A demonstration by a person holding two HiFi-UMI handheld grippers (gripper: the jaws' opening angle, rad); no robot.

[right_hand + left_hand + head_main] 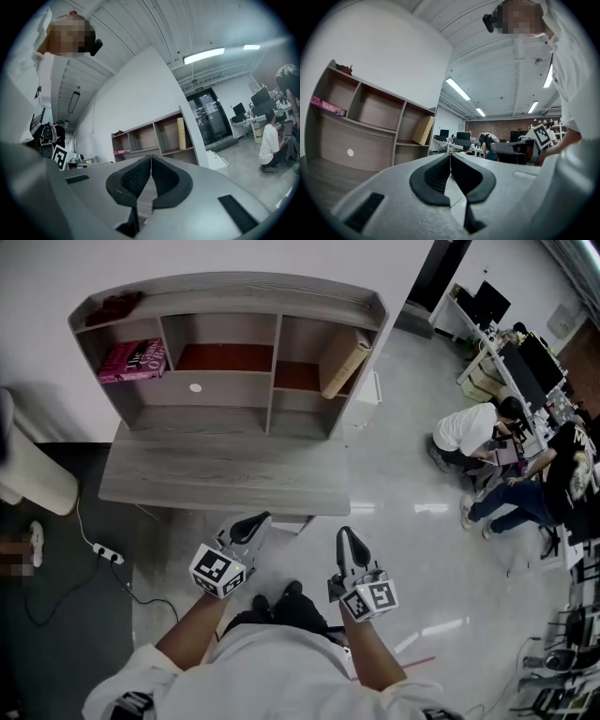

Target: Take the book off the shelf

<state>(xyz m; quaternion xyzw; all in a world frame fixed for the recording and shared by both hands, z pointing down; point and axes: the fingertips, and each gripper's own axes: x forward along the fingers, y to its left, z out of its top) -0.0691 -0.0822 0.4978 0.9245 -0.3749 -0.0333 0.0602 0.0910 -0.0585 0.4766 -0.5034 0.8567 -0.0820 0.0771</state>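
A grey desk carries a shelf unit with open compartments. A pink book lies flat in the upper left compartment; it also shows as the pink book and the pink book in the gripper views. A tan book leans upright in the right compartment, the same tan book in both gripper views. My left gripper and right gripper hang in front of the desk's near edge, both shut with nothing between the jaws.
A dark red object lies on top of the shelf at the left. Two seated people are on the floor to the right near office desks with monitors. A power strip and cable lie on the floor at the left.
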